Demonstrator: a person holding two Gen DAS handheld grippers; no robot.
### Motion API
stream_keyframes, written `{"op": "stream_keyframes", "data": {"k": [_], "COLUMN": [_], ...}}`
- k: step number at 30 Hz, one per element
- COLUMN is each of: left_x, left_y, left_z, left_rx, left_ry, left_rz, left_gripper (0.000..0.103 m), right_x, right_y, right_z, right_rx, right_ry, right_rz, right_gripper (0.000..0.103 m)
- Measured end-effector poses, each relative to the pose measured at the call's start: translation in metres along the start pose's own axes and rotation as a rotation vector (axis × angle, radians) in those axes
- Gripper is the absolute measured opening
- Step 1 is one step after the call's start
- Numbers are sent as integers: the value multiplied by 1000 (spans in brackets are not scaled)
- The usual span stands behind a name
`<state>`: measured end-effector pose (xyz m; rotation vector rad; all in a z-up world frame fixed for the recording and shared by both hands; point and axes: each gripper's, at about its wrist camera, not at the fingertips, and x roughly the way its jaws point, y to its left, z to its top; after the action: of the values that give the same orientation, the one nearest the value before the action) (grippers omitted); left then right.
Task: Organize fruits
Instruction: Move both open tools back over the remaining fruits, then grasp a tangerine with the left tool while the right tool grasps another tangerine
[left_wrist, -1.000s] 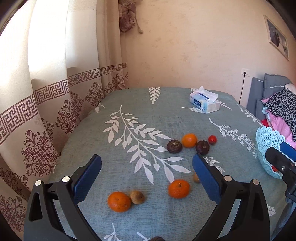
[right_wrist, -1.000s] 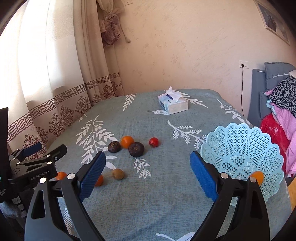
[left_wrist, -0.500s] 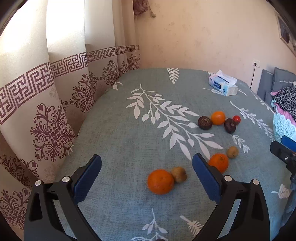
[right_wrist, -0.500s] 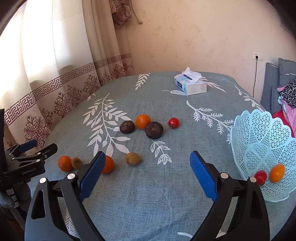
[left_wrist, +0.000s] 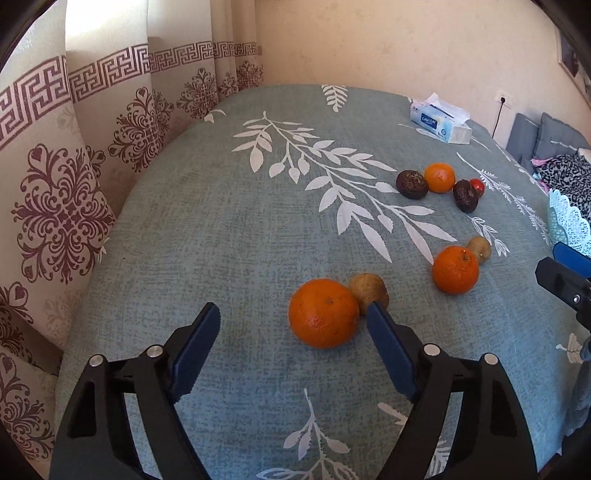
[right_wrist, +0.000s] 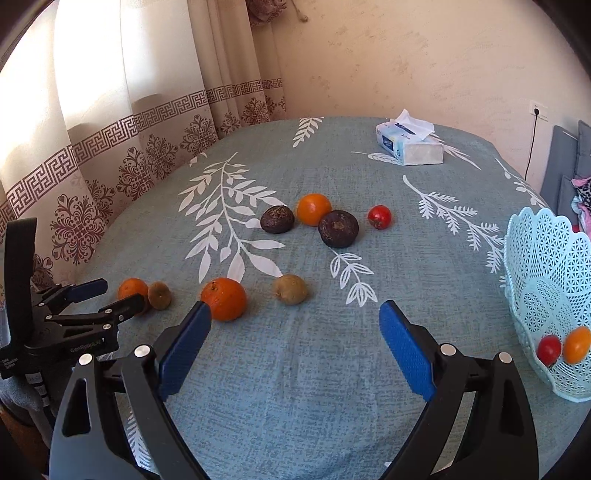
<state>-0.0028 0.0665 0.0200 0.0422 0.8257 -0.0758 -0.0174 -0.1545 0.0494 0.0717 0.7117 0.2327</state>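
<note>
Fruits lie on a teal leaf-print cloth (left_wrist: 229, 236). My left gripper (left_wrist: 291, 321) is open, low over the cloth, with a large orange (left_wrist: 323, 313) just ahead between its fingertips and a brown kiwi (left_wrist: 368, 287) touching the orange. My right gripper (right_wrist: 295, 325) is open and empty, above the cloth. A second orange (right_wrist: 224, 299) and a kiwi (right_wrist: 291, 289) lie ahead of it. Further back are two dark fruits (right_wrist: 338, 228), an orange (right_wrist: 314, 209) and a red tomato (right_wrist: 379, 217). A light-blue basket (right_wrist: 546, 266) at the right holds a red and an orange fruit.
A tissue box (right_wrist: 410, 143) stands at the far side of the cloth. Patterned curtains (left_wrist: 74, 155) hang along the left edge. A wall is behind, and cushions and clothes (left_wrist: 565, 166) lie at the right.
My left gripper has moved down and forward, so the large orange is now close between its fingertips. My right gripper has moved closer to the cloth and slightly left.
</note>
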Motion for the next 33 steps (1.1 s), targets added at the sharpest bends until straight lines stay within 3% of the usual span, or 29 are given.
{"op": "stream_keyframes", "data": {"k": [7, 14, 22, 33], "left_x": [11, 15, 6, -13], "left_y": [1, -4, -3, -2], "left_z": [4, 11, 13, 18], "left_rx": [-19, -26, -31, -30], "left_ry": [22, 29, 7, -43], "left_rz": [-39, -99, -89, -76], "left_gripper": [67, 39, 39, 39], "right_x": [12, 27, 49, 83], "right_y": [11, 26, 35, 46], "right_z": [-4, -1, 3, 13], "right_rx": [-21, -53, -54, -42], "right_ry": [45, 76, 141, 212], "right_rz": [38, 60, 109, 149], "right_gripper": [94, 87, 64, 48]}}
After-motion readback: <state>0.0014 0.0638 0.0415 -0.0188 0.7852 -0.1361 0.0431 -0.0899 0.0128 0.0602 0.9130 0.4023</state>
